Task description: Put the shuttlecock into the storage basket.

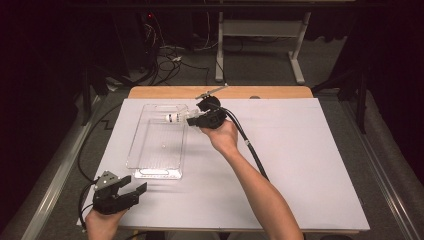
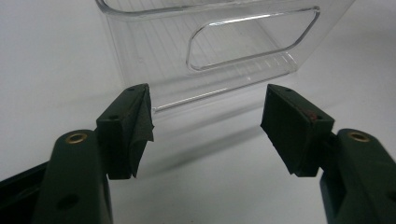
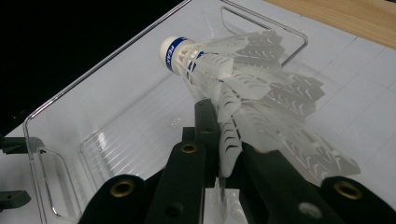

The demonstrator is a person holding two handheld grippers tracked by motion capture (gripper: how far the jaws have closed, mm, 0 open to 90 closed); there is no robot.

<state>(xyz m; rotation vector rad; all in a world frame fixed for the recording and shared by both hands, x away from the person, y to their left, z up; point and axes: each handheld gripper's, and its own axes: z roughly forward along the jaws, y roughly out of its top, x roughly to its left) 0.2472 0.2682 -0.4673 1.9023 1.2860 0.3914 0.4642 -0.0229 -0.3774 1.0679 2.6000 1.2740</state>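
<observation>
White plastic feathers of the shuttlecock (image 3: 243,93) are sitting pinched between the closed jaws of the right gripper (image 3: 224,154), which are hiding part of its skirt. It is lying nearly level over the far end of the clear ribbed bin (image 1: 134,150), its blue-banded cork pointing across the bin, away from the gripper. Near the bin's handle end, the left gripper (image 2: 205,126) is resting open and empty.

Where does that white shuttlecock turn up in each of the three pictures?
High view: the shuttlecock sits above centre, over the far end of the clear tray, pinched by the right gripper.
Left gripper view: not in it.
Right gripper view: upper centre, skirt clamped, cork up-left.
Shared landmark: the clear tray.
</observation>
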